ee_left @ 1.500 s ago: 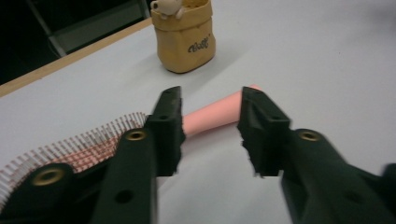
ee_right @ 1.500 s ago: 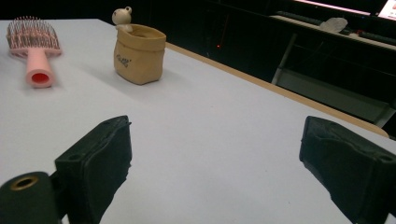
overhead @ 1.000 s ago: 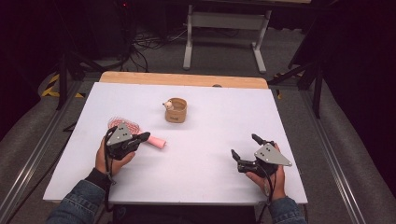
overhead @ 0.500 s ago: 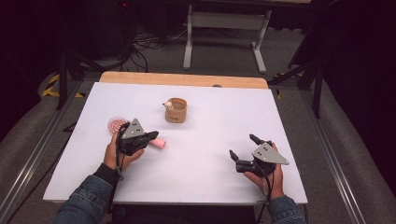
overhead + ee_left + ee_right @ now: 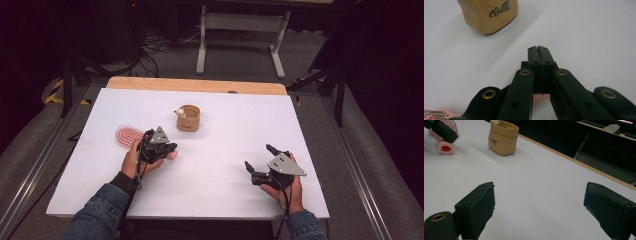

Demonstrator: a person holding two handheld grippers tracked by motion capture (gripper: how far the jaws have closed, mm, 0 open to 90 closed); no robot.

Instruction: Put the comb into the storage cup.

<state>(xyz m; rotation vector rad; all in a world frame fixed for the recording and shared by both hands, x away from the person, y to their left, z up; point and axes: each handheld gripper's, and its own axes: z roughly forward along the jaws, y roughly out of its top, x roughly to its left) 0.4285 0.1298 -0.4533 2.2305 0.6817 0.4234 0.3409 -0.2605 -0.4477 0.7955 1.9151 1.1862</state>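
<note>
A pink brush-like object lies left of centre on the white table [image 5: 230,125], its red-striped head [image 5: 129,135] to the left and its pink handle [image 5: 173,155] to the right. My left gripper [image 5: 171,148] hovers over that handle, jaws shut with nothing between them; in the left gripper view the closed tips [image 5: 539,48] point toward a tan pouch [image 5: 489,15]. The pouch [image 5: 188,118] stands upright behind the brush with something white in it. My right gripper [image 5: 258,156] rests open at the front right, its jaws [image 5: 541,197] wide apart over bare table.
The table's wooden back edge [image 5: 195,85] borders a dark floor with cables and a metal stand [image 5: 240,30]. In the right gripper view the pouch [image 5: 502,137] and the handle's round end [image 5: 445,147] lie far to the left.
My left hand has moved right with its shut gripper, off the striped head and over the pink handle. The right hand has kept still.
</note>
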